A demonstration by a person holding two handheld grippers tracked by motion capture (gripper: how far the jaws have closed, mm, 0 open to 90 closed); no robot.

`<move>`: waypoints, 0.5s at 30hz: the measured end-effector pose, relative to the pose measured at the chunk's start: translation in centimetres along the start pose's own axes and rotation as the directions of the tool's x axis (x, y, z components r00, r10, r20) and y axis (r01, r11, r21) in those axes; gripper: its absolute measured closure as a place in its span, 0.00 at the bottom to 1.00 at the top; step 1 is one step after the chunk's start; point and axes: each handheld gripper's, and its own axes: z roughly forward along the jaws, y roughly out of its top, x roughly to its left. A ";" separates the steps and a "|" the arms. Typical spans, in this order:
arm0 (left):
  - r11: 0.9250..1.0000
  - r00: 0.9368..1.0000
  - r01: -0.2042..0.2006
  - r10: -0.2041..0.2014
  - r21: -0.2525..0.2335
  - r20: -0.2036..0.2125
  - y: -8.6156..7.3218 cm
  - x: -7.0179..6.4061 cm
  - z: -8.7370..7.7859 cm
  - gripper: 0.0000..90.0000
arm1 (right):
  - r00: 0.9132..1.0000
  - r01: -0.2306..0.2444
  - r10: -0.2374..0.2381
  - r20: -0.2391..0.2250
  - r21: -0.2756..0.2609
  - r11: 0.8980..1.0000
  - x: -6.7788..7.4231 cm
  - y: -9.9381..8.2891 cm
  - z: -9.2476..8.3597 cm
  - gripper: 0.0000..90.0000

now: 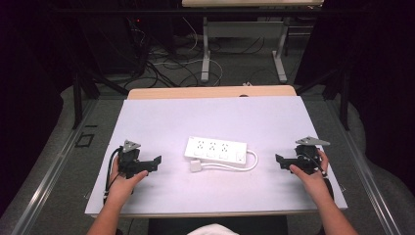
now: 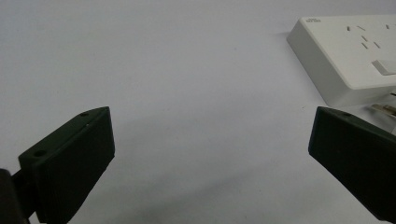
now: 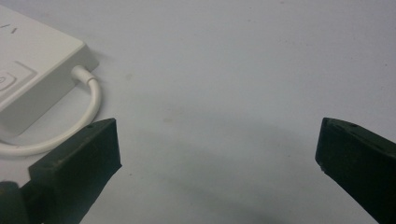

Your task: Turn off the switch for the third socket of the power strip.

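My left forearm comes up from the near edge of the worktop (image 1: 161,110), angled slightly outward, and my left hand (image 1: 123,180) wraps the back of the left gripper (image 1: 155,161) from below and behind. That gripper sits low over the white surface with its grey plate on top and its nose turned inward toward the middle of the worktop. Its cable loops down along my wrist. My right forearm enters from the bottom right and slants up toward the right edge, where my right hand (image 1: 313,169) grips the right gripper (image 1: 278,160), also held low and level, nose pointing inward so that the two tools face each other.

The white power strip (image 1: 216,150) lies flat at the centre of the worktop, between the two grippers and well apart from both. Its white cord (image 1: 250,164) curls out of the right end and runs back along the near side to a white plug (image 1: 196,166) lying just beside the strip's near left corner.

In the left gripper view my jaws stand wide apart with only bare surface between them, and the power strip (image 2: 348,56) sits ahead near the right jaw. In the right gripper view my jaws are likewise spread wide and hold nothing; the strip's end and the cord (image 3: 91,100) lie off to the left.
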 end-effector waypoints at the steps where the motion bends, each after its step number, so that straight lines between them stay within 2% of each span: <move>1: 1.000 1.000 0.000 0.000 0.000 -0.003 0.0 0.0 0.0 0.00 | 1.000 0.009 -0.009 -0.003 0.003 1.000 0.1 0.0 -0.1 0.00; 5: 1.000 1.000 -0.008 0.008 -0.002 -0.001 0.1 -0.3 -0.2 0.01 | 0.999 0.036 -0.036 -0.022 0.002 0.999 0.4 0.0 -0.2 0.00; 8: 1.000 1.000 -0.020 0.020 0.014 0.009 0.1 -0.5 -0.3 0.01 | 0.999 0.038 -0.038 -0.037 0.000 0.999 0.6 0.0 -0.1 0.00; 9: 0.999 0.999 -0.043 0.042 0.030 0.019 0.1 -0.7 -0.3 0.01 | 0.998 0.048 -0.047 -0.036 0.005 0.999 0.7 0.0 -0.1 0.00; 10: 0.999 0.999 -0.034 0.034 0.006 0.014 0.0 -1.0 -0.1 0.01 | 0.998 0.048 -0.048 -0.042 0.000 0.999 0.8 0.0 0.0 0.00; 14: 0.998 0.998 -0.057 0.057 0.017 0.025 0.1 -1.3 -0.3 0.01 | 0.997 0.057 -0.057 -0.043 -0.001 0.998 1.0 0.0 0.0 0.00; 15: 0.999 0.998 -0.050 0.050 0.008 0.029 0.1 -1.5 -0.3 0.01 | 0.997 0.057 -0.057 -0.045 0.000 0.998 1.1 0.0 0.0 0.00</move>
